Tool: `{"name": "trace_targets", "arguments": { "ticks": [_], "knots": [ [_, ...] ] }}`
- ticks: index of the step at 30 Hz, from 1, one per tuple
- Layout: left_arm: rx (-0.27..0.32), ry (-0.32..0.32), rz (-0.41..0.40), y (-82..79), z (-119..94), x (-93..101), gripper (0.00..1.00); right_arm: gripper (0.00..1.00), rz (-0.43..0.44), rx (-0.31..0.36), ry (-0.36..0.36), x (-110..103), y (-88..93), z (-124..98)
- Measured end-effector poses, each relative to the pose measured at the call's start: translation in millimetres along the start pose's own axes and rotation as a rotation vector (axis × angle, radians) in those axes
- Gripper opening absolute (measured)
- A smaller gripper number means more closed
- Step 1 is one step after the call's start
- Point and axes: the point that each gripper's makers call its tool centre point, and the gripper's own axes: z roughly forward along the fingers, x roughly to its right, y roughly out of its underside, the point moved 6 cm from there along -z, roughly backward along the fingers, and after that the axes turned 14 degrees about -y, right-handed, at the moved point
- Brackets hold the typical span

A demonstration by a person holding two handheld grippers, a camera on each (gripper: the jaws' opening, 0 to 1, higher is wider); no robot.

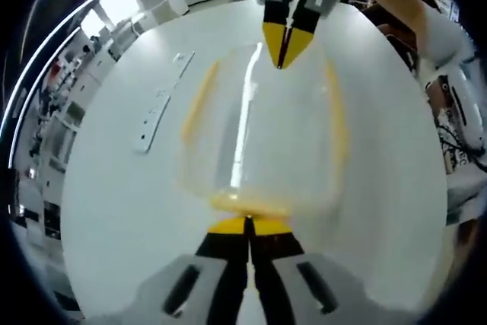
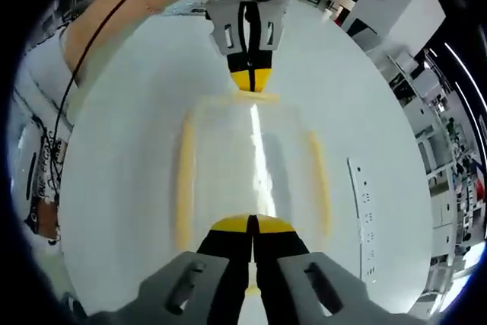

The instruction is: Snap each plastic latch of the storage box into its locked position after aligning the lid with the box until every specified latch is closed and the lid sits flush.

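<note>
Clear thin plastic box [image 1: 259, 138] mid-table [image 1: 114, 211], likely light and springy; yellow latches [image 2: 185, 180] are the push points. Left gripper [image 1: 248, 224] and right gripper [image 2: 253, 223], jaws pressed together, press opposite ends

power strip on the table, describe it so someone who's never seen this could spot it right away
Start from the round white table and find the clear storage box with yellow latches in its middle, pressed at opposite ends by the left gripper and the right gripper. Off to one side of the box, apart from it, lies the power strip. It is the only long, flat white bar, marked with small sockets.
</note>
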Motion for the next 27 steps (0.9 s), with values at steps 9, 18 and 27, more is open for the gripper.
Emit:
{"name": "trace_targets", "arguments": {
  "ticks": [9, 18, 27],
  "knots": [
    [0.005, 0.009, -0.013, -0.8, 1.5, -1.2, 0.0, 0.0, 0.008, -0.012, 0.023, 0.7, 0.2, 0.4],
    [0.025, -0.002, -0.03, -0.2, 3.6, -2.9, 0.0, 0.0, 0.009, -0.034, 0.027, 3.7, -0.6, -0.1],
    [0.06, 0.011, -0.039, -0.7, 7.7, 1.0, 0.0, 0.0, 0.03, 0.001, 0.023, 11.2, 8.5, 6.9]
  ]
}}
